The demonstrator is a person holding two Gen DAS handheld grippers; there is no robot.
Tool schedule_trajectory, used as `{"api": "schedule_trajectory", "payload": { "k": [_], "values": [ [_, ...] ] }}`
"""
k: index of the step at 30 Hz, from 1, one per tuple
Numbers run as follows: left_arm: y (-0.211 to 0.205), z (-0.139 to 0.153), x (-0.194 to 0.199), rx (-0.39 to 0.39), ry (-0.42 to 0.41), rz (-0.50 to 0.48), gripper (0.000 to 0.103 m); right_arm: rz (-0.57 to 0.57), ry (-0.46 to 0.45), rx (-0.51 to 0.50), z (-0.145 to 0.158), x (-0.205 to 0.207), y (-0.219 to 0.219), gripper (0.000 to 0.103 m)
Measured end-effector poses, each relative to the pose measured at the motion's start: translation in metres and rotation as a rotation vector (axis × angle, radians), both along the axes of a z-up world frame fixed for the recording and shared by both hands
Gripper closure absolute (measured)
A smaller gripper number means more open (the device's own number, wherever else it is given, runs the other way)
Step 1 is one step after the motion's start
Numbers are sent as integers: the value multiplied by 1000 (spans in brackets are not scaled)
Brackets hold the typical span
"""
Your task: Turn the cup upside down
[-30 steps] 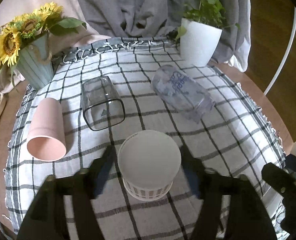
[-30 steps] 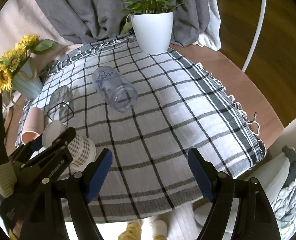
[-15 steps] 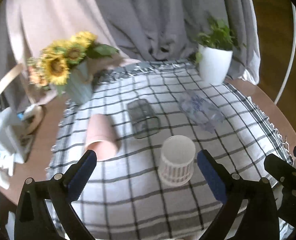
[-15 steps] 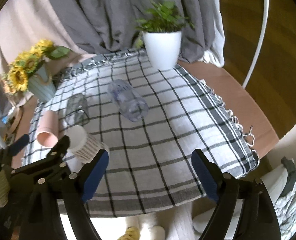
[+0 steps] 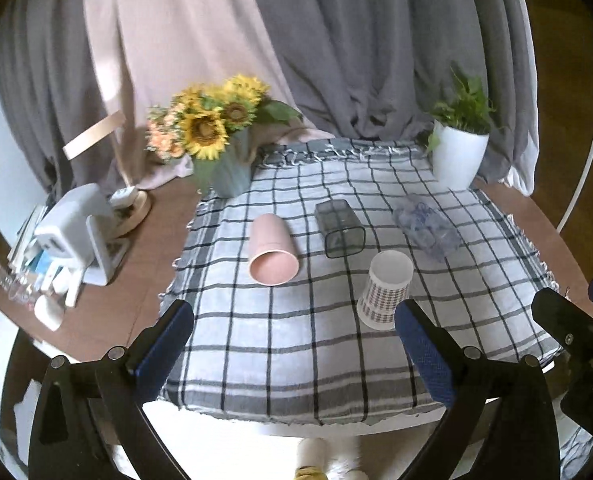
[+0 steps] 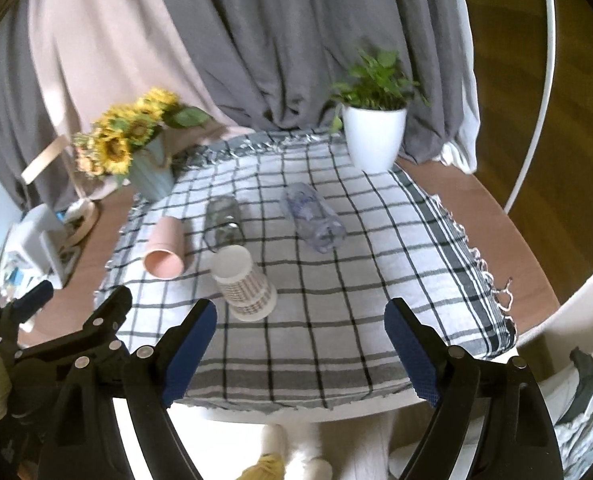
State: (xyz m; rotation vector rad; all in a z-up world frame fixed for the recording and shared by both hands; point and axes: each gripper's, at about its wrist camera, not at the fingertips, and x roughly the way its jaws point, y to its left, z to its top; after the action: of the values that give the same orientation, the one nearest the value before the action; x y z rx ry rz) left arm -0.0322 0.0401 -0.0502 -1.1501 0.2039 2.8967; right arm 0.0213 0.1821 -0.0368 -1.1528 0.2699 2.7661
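Note:
A white paper cup with a checked band [image 5: 386, 289] stands upside down, base up, on the checked tablecloth [image 5: 296, 344]; it also shows in the right wrist view [image 6: 243, 283]. A pink cup [image 5: 271, 250] [image 6: 165, 248], a clear square glass [image 5: 339, 229] [image 6: 223, 221] and a clear printed glass [image 5: 426, 226] [image 6: 313, 221] lie on their sides behind it. My left gripper [image 5: 294, 354] is open and empty, held back over the table's front edge. My right gripper [image 6: 301, 356] is open and empty, also near the front edge.
A sunflower vase [image 5: 226, 172] stands at the back left of the cloth and a white plant pot [image 5: 458, 158] at the back right. A white device and clutter [image 5: 72, 236] sit on the bare wood at the left. Grey curtains hang behind.
My left gripper has let go of the paper cup, opened wide and pulled back and up from it. The cup stays standing upside down. My right gripper has also drawn back.

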Motion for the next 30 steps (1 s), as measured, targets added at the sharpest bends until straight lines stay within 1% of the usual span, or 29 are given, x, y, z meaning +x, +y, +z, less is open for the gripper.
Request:
{"api": "schedule_trajectory", "payload": {
  "k": [6,13,21,30],
  "values": [
    [-9,20,24,2,38,18,0,39,40,19,17,15,-12,16],
    [-18,29,41,40,44,27,0,64,87,42,32,37,-23,16],
    [-19,32,51,51,51,22,0,67,92,45,34,47,-27,16],
    [-19,33,52,49,51,25,0,61,93,46,34,50,-25,16]
  ]
}}
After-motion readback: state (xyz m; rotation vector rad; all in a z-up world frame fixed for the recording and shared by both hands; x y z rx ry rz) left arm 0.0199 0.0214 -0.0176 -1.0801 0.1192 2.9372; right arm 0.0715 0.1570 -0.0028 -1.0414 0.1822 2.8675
